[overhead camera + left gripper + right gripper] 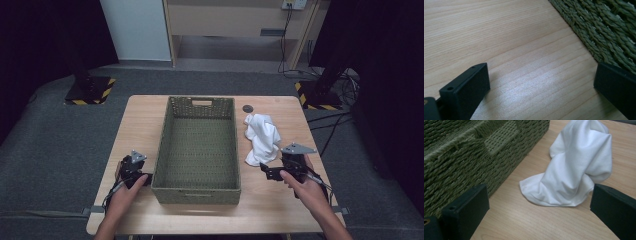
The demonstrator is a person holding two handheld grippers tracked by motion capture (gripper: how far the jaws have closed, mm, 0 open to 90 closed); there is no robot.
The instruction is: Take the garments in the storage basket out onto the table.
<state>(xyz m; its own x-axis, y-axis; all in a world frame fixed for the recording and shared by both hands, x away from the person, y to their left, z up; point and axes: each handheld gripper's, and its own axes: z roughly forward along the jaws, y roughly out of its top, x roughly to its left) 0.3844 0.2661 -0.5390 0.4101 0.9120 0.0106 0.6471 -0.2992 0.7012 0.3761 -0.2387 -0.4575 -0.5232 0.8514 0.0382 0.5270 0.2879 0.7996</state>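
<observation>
Green woven basket (197,147), empty, centred on the pale wood bench (280,205) in the high view; white cloth (262,137) crumpled just right of it, apart from its wall; small dark disc (248,108) beyond the cloth. Left tongs (134,172) parked low beside the basket's near left corner, right tongs (274,172) just short of the cloth's near edge, probably poised that way for a pick. Grey carpet all round, black stands with striped feet at either side, a wooden cabinet and trailing cables at the back. Left gripper view: jaws spread wide over bare grain, nothing between them, basket weave at upper right. Right gripper view: jaws likewise wide apart and empty, aimed at the cloth's near fold resting on the bench, basket wall and handle slot to the left.
</observation>
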